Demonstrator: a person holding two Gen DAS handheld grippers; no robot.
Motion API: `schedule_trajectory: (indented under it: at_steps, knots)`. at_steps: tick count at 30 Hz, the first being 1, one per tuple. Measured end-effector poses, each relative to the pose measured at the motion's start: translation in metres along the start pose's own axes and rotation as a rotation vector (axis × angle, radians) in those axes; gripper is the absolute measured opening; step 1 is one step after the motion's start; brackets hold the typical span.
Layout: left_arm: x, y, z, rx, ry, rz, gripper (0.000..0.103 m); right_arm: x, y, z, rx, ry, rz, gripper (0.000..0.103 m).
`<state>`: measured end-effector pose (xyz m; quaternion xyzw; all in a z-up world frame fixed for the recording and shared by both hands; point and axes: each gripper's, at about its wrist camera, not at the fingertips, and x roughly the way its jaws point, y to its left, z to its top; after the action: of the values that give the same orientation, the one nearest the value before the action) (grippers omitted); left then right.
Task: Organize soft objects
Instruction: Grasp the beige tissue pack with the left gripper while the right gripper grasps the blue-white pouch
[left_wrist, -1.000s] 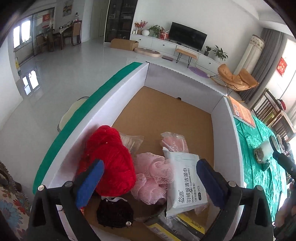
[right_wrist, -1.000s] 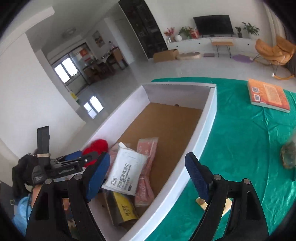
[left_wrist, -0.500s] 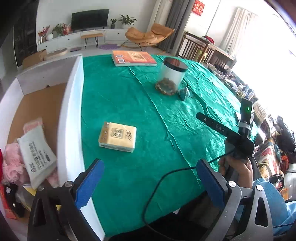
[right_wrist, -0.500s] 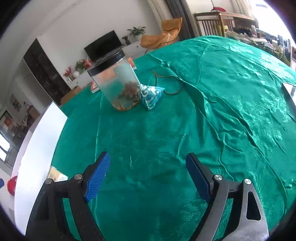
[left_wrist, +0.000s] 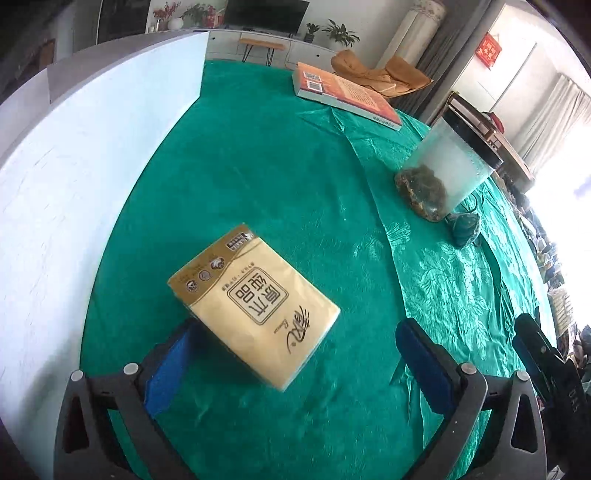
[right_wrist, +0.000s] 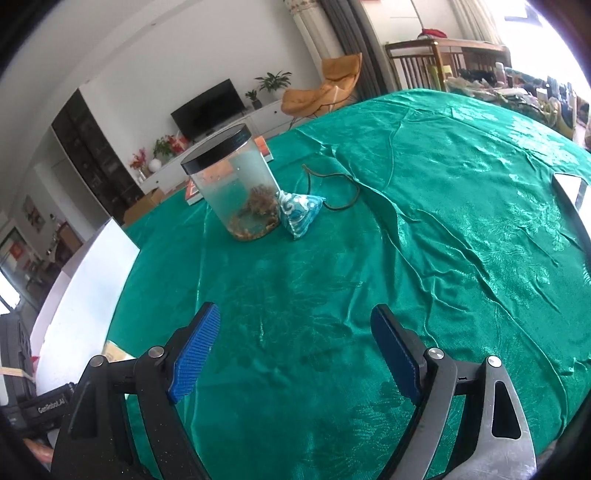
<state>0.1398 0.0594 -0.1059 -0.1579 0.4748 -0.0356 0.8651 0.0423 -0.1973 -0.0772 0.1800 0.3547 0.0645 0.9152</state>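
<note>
A yellow pack of tissues (left_wrist: 255, 302) lies flat on the green tablecloth (left_wrist: 258, 177). My left gripper (left_wrist: 295, 354) is open and low over the table; the pack's near end lies between the blue pads, touching neither as far as I can see. A small blue-and-white cloth pouch (right_wrist: 300, 213) lies against a clear jar (right_wrist: 236, 188); it also shows in the left wrist view (left_wrist: 466, 229). My right gripper (right_wrist: 295, 350) is open and empty above bare cloth, well short of the pouch.
The white wall of the cardboard box (left_wrist: 85, 155) stands along the left; it also shows in the right wrist view (right_wrist: 85, 295). An orange book (left_wrist: 343, 92) lies at the far side. A brown cord (right_wrist: 332, 184) trails behind the pouch. The jar (left_wrist: 439, 177) has a black lid.
My left gripper has swung from over the box to the table and come down close around the tissue pack. My right gripper turned away from the box toward the jar and pouch.
</note>
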Motion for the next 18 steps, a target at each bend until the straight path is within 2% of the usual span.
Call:
schedule_trajectory:
  at_steps: [3,6,9,12,13,15,17,18]
  knots:
    - [0.025,-0.008,0.030,0.073,-0.033,0.042,0.103,-0.001,-0.004,0.000,0.017,-0.001,0.003,0.087]
    - [0.036,-0.009,0.044,0.080,-0.009,0.078,0.103,-0.003,-0.012,0.001,0.054,-0.008,0.008,0.087]
    - [0.037,-0.012,0.042,0.109,0.049,0.150,0.103,0.009,-0.023,0.009,0.102,0.035,0.032,0.087]
    - [0.033,-0.011,0.027,0.141,0.070,0.204,0.102,0.041,-0.023,0.035,0.031,0.114,0.039,0.087]
    - [0.030,-0.010,0.023,0.151,0.061,0.220,0.098,0.055,-0.021,0.047,-0.016,0.146,0.039,0.087]
    - [0.026,-0.010,0.020,0.185,0.027,0.241,0.083,0.080,-0.018,0.067,-0.076,0.194,0.043,0.087]
    - [0.022,-0.009,0.023,0.187,0.005,0.241,0.055,0.105,-0.014,0.082,-0.131,0.231,0.050,0.086]
    - [0.022,-0.007,0.026,0.178,0.014,0.235,0.055,0.115,-0.010,0.087,-0.169,0.237,0.046,0.086]
